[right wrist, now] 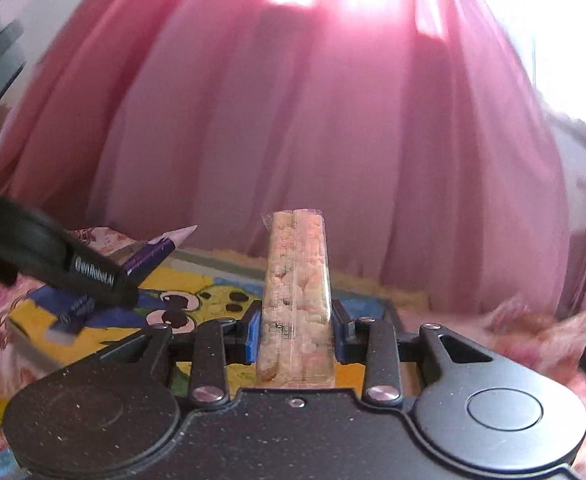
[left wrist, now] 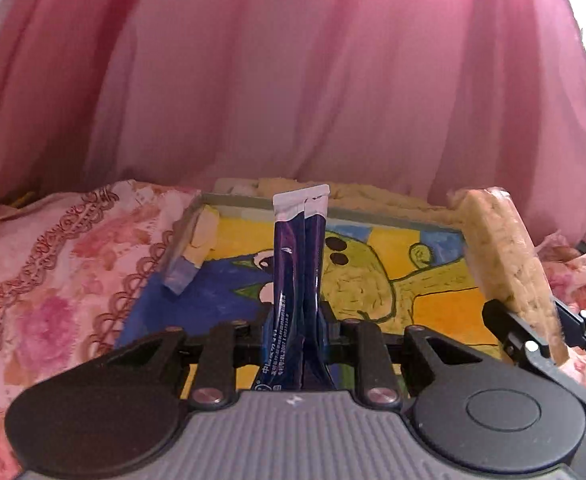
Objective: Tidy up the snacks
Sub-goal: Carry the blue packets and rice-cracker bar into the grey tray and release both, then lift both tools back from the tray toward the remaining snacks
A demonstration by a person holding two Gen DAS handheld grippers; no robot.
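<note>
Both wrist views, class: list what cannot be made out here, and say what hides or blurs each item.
- Small print on the dark blue foil stick sachets shut in the left gripper: too small, left wrist view.
- Painted cartoon tray: near part hidden by gripper bodies, both views.
- Lower end of the clear-wrapped puffed rice bar in the right gripper: hidden behind its body.

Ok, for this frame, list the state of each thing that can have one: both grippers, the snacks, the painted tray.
left gripper: shut on the blue stick packs.
blue stick packs: two held side by side, upright, sealed, above the tray.
right gripper: shut on the rice cracker bar.
rice cracker bar: held upright, clear wrapper sealed.
painted tray: flat on the floral cloth, one small wrapped snack leaning on its left rim.
</note>
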